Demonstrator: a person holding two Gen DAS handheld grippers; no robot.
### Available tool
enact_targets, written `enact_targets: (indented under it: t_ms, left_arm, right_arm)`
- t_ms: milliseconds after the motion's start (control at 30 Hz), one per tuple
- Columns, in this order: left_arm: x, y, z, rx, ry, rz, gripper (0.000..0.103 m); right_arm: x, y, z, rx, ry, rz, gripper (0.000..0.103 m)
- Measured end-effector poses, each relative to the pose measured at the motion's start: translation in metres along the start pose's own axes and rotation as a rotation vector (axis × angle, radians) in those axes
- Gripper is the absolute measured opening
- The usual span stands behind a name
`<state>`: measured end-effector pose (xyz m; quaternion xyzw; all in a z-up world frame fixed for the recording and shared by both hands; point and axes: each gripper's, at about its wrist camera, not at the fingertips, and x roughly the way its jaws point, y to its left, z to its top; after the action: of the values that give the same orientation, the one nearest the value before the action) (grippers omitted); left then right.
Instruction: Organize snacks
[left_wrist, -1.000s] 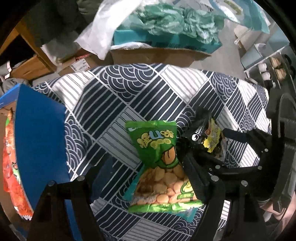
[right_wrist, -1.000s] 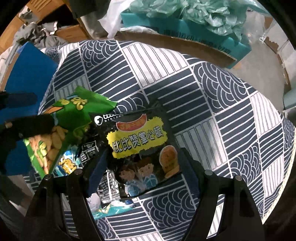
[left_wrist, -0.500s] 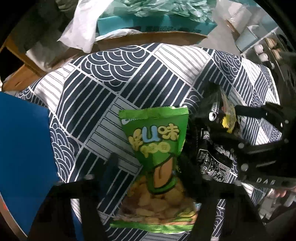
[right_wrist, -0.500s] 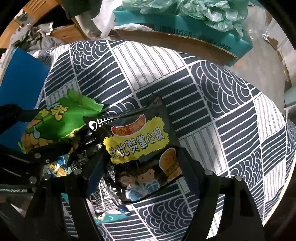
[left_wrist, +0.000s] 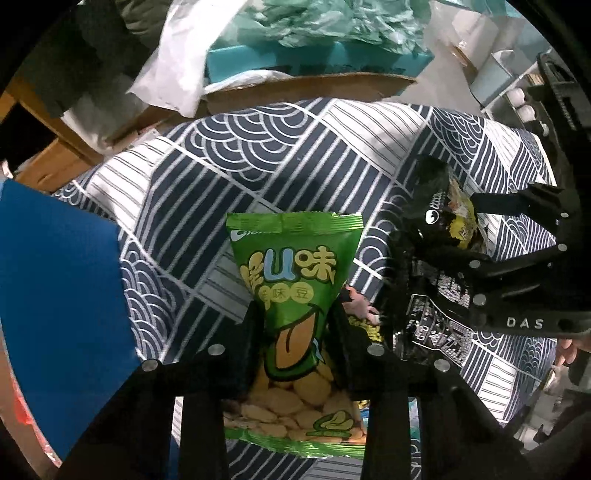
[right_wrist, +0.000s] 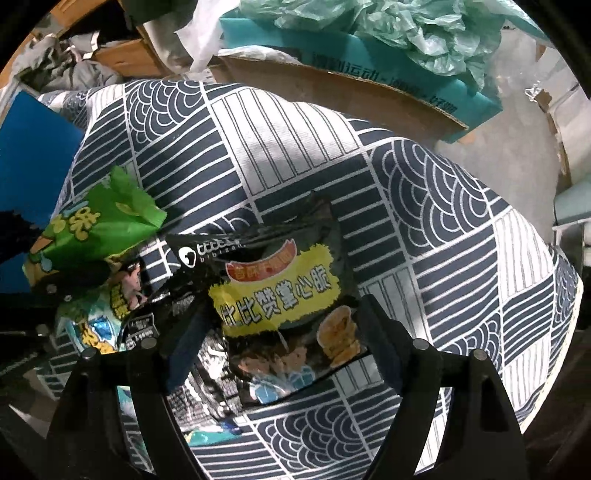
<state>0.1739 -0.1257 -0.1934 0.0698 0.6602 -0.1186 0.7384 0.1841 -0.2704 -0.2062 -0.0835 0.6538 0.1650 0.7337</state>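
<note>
Both grippers point down over a table draped in a navy-and-white patterned cloth (left_wrist: 280, 155), each one working on its own snack packet. The left gripper (left_wrist: 295, 325) has its jaws closing on the green snack bag (left_wrist: 291, 273) — the fingers already press in on either side of the packet's middle, so the bag bulges above and below them, its sealed top edge pointing away across the cloth. Just beside it, the right gripper (right_wrist: 284, 328) straddles the black snack bag (right_wrist: 280, 295) with the yellow label; its jaws are opening, standing wide on either side of that packet, and I cannot tell whether the pads touch it. More wrappers lie crumpled underneath — a pale blue one (right_wrist: 92, 328) peeks out between the two bags. A blue box (left_wrist: 55, 302) stands at the left edge of the table, and cardboard cartons (right_wrist: 332, 92) stuffed with teal plastic sit beyond the far edge.
</note>
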Motion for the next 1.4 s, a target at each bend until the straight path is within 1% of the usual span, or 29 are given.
enact_targets:
  t_ms: [133, 167, 233, 367, 600, 1000, 1200, 1400]
  left_arm:
    - [-0.005, 0.005, -0.001, -0.015, -0.009, -0.002, 0.036]
    - [-0.005, 0.005, -0.001, -0.016, -0.011, -0.002, 0.036]
    - [-0.009, 0.006, -0.001, -0.017, -0.019, 0.002, 0.036]
    - [-0.020, 0.004, -0.004, -0.012, -0.040, 0.007, 0.036]
    - [-0.048, 0.003, -0.016, 0.004, -0.091, 0.029, 0.036]
    - [-0.101, 0.006, -0.034, 0.010, -0.196, 0.030, 0.036]
    - [-0.127, 0.008, -0.040, 0.009, -0.243, 0.034, 0.036]
    - [-0.150, 0.004, -0.051, 0.018, -0.288, 0.043, 0.036]
  right_arm:
    - [0.002, 0.000, 0.004, 0.006, -0.006, -0.001, 0.080]
    - [0.001, 0.000, 0.004, 0.009, -0.011, 0.000, 0.079]
    - [-0.001, 0.000, 0.003, 0.018, -0.016, -0.004, 0.067]
    - [-0.007, 0.000, 0.001, 0.032, -0.024, -0.003, 0.065]
    - [-0.028, 0.005, -0.003, 0.048, -0.075, -0.025, 0.065]
    - [-0.080, 0.027, -0.017, 0.046, -0.145, -0.063, 0.065]
    - [-0.116, 0.036, -0.030, 0.045, -0.207, -0.059, 0.065]
    - [-0.141, 0.045, -0.038, 0.041, -0.251, -0.051, 0.065]
